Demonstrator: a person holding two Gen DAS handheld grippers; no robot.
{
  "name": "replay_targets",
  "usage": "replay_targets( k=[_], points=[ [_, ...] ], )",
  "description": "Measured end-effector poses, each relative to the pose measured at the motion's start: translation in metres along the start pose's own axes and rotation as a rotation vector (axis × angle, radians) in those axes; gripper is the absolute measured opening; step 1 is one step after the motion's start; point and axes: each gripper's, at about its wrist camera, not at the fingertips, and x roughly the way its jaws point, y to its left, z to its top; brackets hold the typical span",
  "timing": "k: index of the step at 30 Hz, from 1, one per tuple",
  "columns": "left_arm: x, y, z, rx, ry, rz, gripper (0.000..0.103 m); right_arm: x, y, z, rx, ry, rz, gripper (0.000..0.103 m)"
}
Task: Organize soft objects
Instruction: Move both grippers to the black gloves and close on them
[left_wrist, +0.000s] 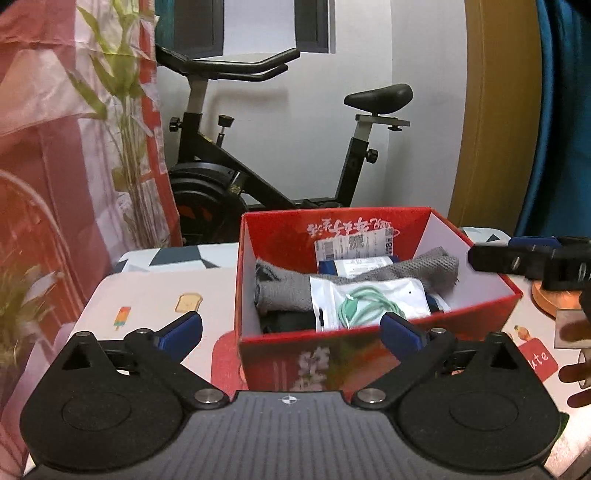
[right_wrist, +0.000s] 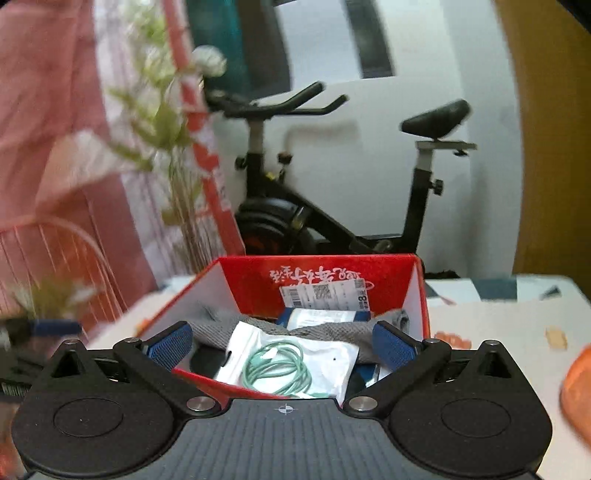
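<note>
Both your left claw (left_wrist: 291, 328) and right claw (right_wrist: 282, 341) stand wide and hold nothing. The grey knitted cloth (left_wrist: 291, 290) lies inside the red cardboard box (left_wrist: 369, 354) on the table (left_wrist: 155, 291), under a white pouch with green cable (left_wrist: 369, 301). A red sticker (left_wrist: 537, 359) reads "ute".

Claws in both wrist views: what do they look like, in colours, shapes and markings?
Left claw and right claw look identical: black linkage arms with silver pivot pins, round black discs at each side, blue textured pads on the fingertips, and a ribbed dark grey base plate bearing a small white crosshair mark. No cables or sleeves show.
</note>
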Motion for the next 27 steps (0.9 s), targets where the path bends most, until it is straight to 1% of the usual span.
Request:
replay_targets(
  k=[3,6,8,12,15,16,17,21,24,27],
  points=[
    [-0.009,-0.002,-0.013,-0.018,-0.002,0.005,0.103,-0.01,-0.009,-0.013,0.041,-0.013,-0.016,0.103],
    [-0.016,-0.003,-0.028,-0.033,-0.004,0.014,0.103,-0.019,-0.02,-0.029,0.095,-0.001,0.005,0.103],
    [-0.02,-0.003,-0.039,-0.042,0.0,0.015,0.103,-0.025,-0.023,-0.042,0.104,0.01,-0.002,0.103],
    [-0.021,-0.003,-0.061,-0.067,0.023,0.014,0.103,-0.03,-0.027,-0.07,0.05,0.052,-0.049,0.103],
    [-0.019,-0.001,-0.077,-0.104,0.063,-0.002,0.103,-0.034,-0.02,-0.094,-0.034,0.073,-0.072,0.103],
    [-0.016,0.0,-0.081,-0.114,0.097,-0.015,0.103,-0.034,-0.016,-0.102,-0.066,0.089,-0.073,0.103],
    [-0.014,0.001,-0.084,-0.12,0.114,-0.019,0.103,-0.033,-0.013,-0.11,-0.087,0.11,-0.069,0.103],
    [-0.015,0.002,-0.097,-0.14,0.152,-0.029,0.103,-0.028,-0.002,-0.132,-0.127,0.17,-0.045,0.103],
    [-0.013,0.001,-0.103,-0.147,0.18,-0.037,0.103,-0.024,0.006,-0.142,-0.172,0.191,-0.038,0.1],
    [-0.008,0.0,-0.109,-0.161,0.215,-0.055,0.103,-0.023,0.007,-0.143,-0.18,0.204,-0.031,0.099]
  ],
)
